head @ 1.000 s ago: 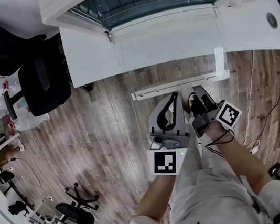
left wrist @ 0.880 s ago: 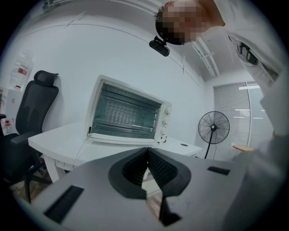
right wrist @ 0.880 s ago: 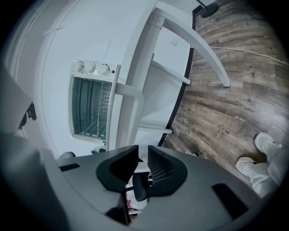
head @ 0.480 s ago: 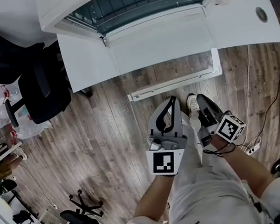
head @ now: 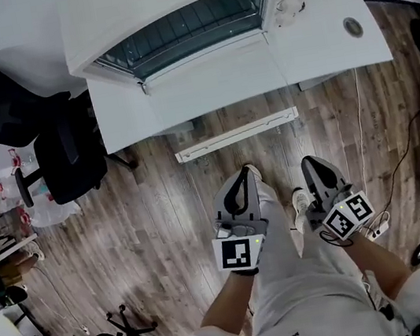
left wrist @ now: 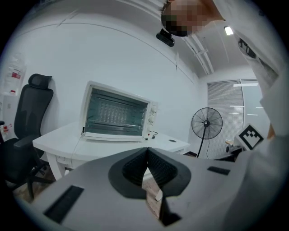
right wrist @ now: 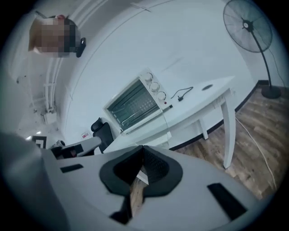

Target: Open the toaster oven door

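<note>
Both tongs are pinched shut on nothing, left gripper and right gripper low in front of the white table, well clear of the toaster oven on it; that glass door should swing light but breakable, so grab its handle, never the pane.
</note>
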A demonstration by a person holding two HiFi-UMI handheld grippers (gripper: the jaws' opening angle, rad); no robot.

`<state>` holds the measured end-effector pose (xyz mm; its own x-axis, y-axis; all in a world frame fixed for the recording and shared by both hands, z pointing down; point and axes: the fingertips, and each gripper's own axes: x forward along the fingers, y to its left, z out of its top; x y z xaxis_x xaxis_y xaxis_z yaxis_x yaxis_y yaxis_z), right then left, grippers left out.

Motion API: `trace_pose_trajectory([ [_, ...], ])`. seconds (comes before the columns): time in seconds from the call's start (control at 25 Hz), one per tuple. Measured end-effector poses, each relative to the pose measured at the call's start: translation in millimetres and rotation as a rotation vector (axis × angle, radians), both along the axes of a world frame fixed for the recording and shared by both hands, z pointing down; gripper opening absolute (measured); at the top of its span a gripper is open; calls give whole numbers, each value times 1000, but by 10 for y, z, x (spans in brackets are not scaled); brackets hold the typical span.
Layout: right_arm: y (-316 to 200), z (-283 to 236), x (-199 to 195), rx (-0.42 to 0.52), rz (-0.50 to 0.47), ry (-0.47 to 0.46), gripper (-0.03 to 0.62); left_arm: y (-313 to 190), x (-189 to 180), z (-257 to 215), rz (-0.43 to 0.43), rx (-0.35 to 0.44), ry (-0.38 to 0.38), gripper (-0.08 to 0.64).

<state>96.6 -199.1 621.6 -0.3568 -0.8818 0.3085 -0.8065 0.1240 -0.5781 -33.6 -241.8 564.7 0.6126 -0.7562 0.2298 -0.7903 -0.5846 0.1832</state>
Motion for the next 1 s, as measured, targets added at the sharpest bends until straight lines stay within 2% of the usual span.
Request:
trace_pose_trajectory([
  [0.24,448,-451,386,120,-25,53,17,446,215,-308,-58,70,0,8],
  [0.4,817,-815,650,180,-44,65,17,911,257,-613,-95,150,-38,8],
  [0.56,1161,-1147,844,224,-74,78,17,1379,277,-868,-158,168,-51,8],
  [0.76,1494,-1498,823,303,-143,133,17,1880,229,-1195,-220,206,-59,8],
  [1.0,1791,-1779,490,360,-235,231,17,2163,73,-1474,-278,228,-31,8],
])
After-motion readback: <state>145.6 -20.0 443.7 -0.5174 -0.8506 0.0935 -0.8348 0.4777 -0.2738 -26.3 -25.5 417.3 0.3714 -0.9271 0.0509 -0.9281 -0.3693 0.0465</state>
